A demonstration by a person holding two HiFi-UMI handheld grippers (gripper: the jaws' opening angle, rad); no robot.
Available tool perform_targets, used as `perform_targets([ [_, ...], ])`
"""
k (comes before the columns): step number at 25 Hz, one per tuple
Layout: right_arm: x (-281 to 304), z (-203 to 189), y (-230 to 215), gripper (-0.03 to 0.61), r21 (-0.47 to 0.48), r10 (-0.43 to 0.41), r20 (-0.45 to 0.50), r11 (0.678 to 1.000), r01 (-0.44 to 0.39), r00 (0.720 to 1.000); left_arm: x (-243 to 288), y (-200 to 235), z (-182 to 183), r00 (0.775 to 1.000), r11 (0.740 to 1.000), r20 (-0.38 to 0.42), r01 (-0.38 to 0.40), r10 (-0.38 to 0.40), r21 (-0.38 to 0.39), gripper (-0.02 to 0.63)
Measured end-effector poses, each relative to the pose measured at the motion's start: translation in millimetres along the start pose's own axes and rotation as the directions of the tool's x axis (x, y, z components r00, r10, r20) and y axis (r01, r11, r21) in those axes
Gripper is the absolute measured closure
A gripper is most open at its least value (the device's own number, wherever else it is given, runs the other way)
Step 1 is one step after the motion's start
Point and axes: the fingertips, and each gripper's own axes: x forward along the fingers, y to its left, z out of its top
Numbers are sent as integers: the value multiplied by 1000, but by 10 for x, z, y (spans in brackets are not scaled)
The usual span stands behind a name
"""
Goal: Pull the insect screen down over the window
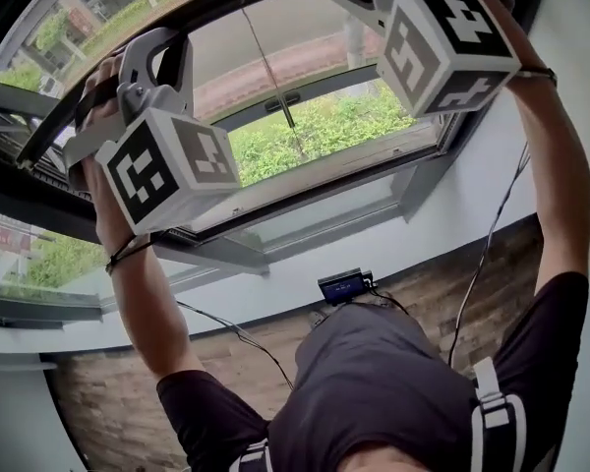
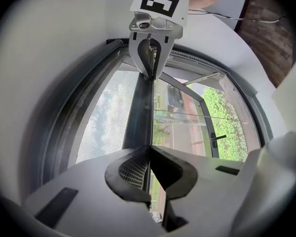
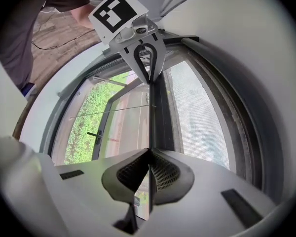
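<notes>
Grippers 2: left gripper (image 2: 150,148), right gripper (image 3: 149,152) | clamped screen bar (image 2: 140,107) 1

The brown brick-patterned floor (image 1: 108,401) carries a small black device with a blue screen (image 1: 342,286) beside the white wall (image 1: 275,298); thin dark cables (image 1: 238,336) trail across it

An indoor room is indicated by a dark-framed window (image 1: 305,90) set in a white wall (image 1: 452,195) above brickwork (image 1: 98,401); greenery (image 1: 320,128) is seen outside.
</notes>
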Motion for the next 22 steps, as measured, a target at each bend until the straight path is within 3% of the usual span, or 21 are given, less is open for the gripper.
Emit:
perform_targets([
  [6, 128, -57, 256, 555, 23, 30, 6, 999, -30, 1000, 80, -274, -34, 999, 999, -1, 45, -45, -18, 592],
  [15, 263, -70, 917, 556, 54, 141, 13, 988, -141, 990, 117, -971, -101, 987, 986, 3, 158, -159, -59, 592],
  [22, 425, -126, 1578, 557, 81, 255, 22, 963, -256, 967, 195, -1650, -163, 961, 957, 1, 276, -277, -91, 592],
])
